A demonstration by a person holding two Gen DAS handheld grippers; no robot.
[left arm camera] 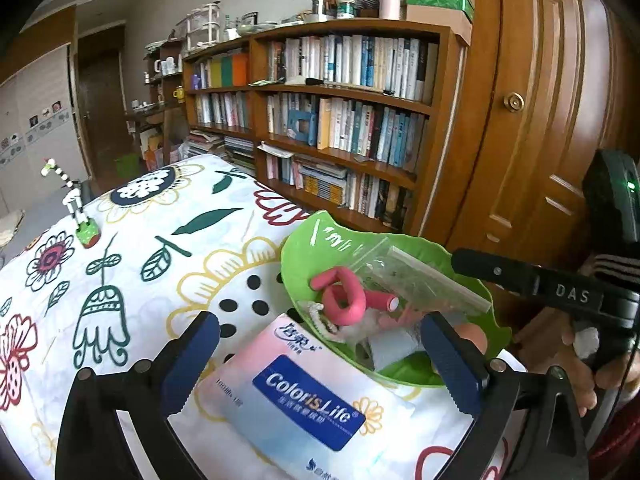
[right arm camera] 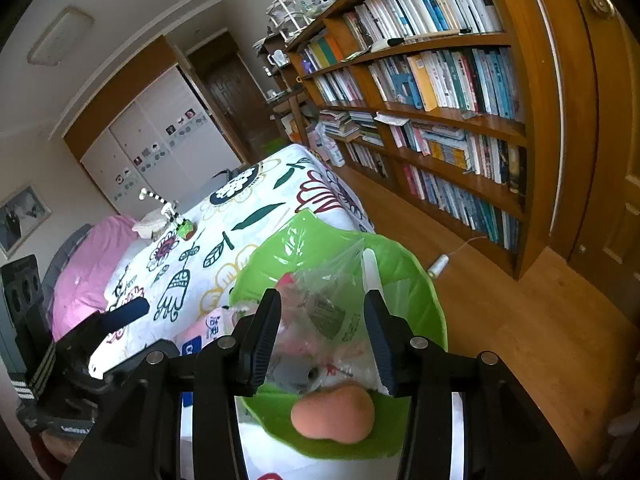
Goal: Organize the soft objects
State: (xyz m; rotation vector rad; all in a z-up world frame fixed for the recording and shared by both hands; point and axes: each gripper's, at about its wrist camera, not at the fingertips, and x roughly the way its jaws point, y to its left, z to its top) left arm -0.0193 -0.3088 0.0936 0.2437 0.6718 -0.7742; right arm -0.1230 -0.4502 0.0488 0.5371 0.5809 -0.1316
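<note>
Left gripper spread wide over tissue pack, nothing gripped. Pack lay on floral bedspread, touching green bowl. Right gripper parted above bowl, astride clear bag, pads clear of it. Peach sponge nearest in bowl; pink curler further in.

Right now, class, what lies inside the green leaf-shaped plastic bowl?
Inside the green leaf-shaped plastic bowl: a pink foam roller, a clear zip-lock plastic bag, a peach egg-shaped sponge. Whatever lies beneath the bag stays hidden.
</note>
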